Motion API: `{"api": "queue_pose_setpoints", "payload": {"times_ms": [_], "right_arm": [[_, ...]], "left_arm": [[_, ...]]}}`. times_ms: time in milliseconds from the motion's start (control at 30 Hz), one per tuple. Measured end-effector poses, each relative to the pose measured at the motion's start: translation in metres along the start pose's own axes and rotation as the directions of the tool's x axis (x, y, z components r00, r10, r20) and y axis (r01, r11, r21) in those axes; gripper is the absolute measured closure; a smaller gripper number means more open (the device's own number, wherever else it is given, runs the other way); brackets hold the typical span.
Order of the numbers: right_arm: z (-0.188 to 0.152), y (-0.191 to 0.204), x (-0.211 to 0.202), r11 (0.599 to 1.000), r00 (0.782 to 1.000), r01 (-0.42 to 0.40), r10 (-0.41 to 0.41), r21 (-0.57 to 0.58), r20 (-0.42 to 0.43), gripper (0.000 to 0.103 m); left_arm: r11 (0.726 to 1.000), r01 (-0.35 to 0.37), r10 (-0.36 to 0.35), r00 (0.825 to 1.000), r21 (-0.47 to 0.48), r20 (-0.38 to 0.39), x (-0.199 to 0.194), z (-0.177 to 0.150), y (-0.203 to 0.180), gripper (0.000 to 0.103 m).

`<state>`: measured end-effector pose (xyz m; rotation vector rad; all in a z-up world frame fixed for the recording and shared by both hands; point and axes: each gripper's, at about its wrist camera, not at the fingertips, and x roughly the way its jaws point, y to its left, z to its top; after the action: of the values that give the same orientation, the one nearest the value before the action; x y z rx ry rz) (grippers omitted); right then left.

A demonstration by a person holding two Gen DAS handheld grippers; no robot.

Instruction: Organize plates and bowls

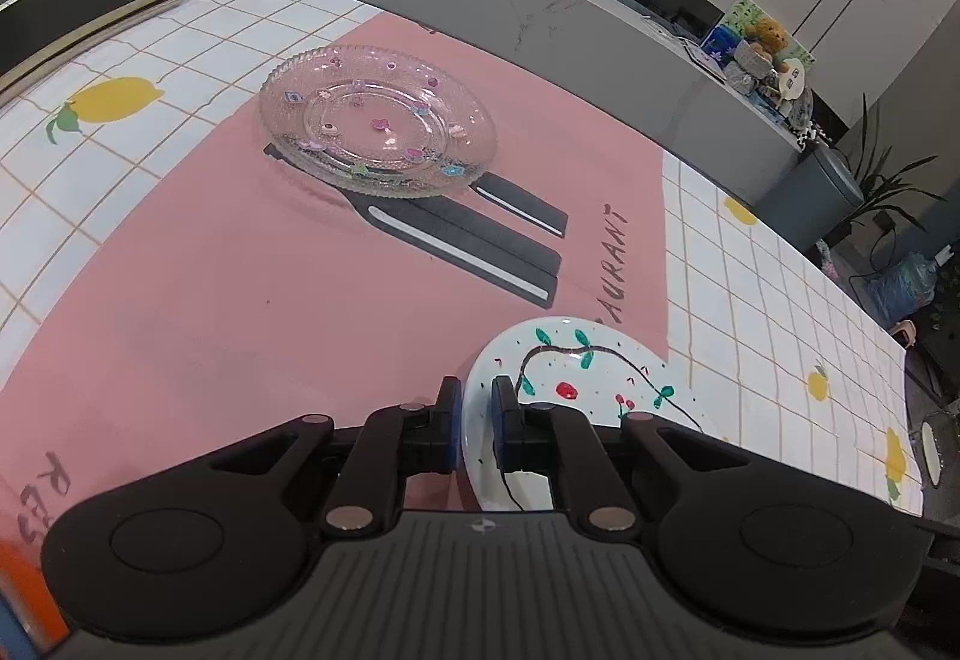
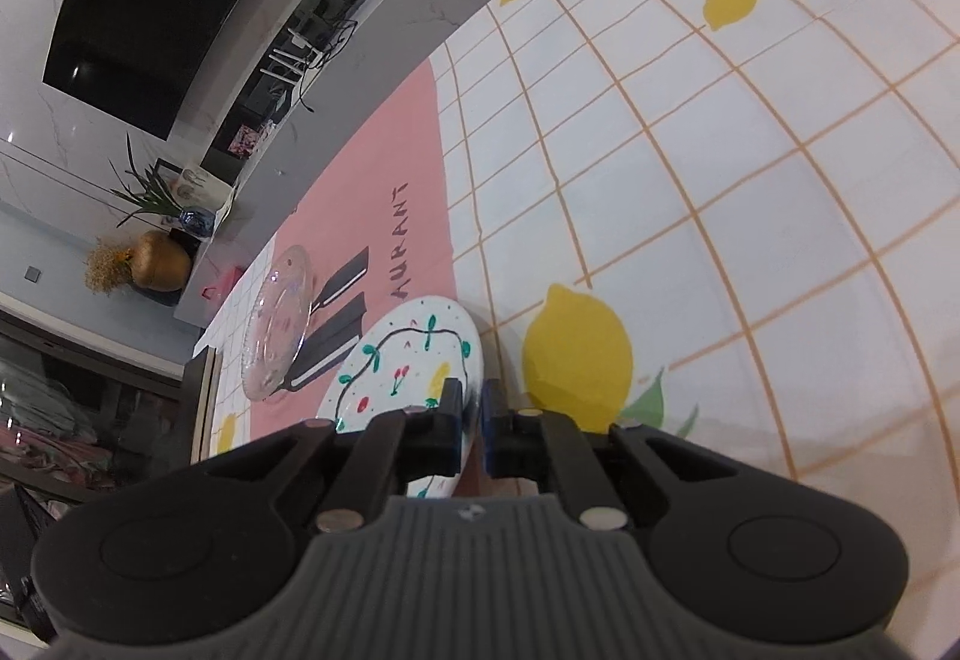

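The painted plate (image 1: 591,381) sat at the near edge of the pink mat (image 1: 240,264), and you had both tools on it; your left tool (image 1: 477,423) pinched its left rim, your right tool (image 2: 471,423) its opposite rim, jaws narrow; lifting level and together looked wisest, toward the glass plate (image 1: 378,120) farther back on the tabletop (image 1: 780,264).

Clear, ridged glass plate (image 1: 378,120); glossy white painted ceramic plate (image 1: 594,378); smooth printed tablecloth (image 1: 150,240); matt black plastic gripper fingers (image 1: 449,420).
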<state>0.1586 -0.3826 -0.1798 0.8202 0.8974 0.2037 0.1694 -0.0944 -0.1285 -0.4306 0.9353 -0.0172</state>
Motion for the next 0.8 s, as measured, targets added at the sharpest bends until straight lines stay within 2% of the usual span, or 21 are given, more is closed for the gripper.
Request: {"api": "queue_pose_setpoints", "payload": {"times_ms": [333, 800], "right_arm": [[-0.028, 0.001, -0.040, 0.997, 0.996, -0.069, 0.067, 0.027, 0.052, 0.099], [-0.086, -0.004, -0.101, 0.996, 0.993, -0.082, 0.080, 0.028, 0.086, 0.099]], "left_arm": [[0.998, 0.002, -0.004, 1.000, 0.066, 0.026, -0.040, -0.016, -0.007, 0.092], [0.993, 0.065, -0.065, 0.998, 0.097, 0.003, -0.092, -0.054, 0.001, 0.092]]}}
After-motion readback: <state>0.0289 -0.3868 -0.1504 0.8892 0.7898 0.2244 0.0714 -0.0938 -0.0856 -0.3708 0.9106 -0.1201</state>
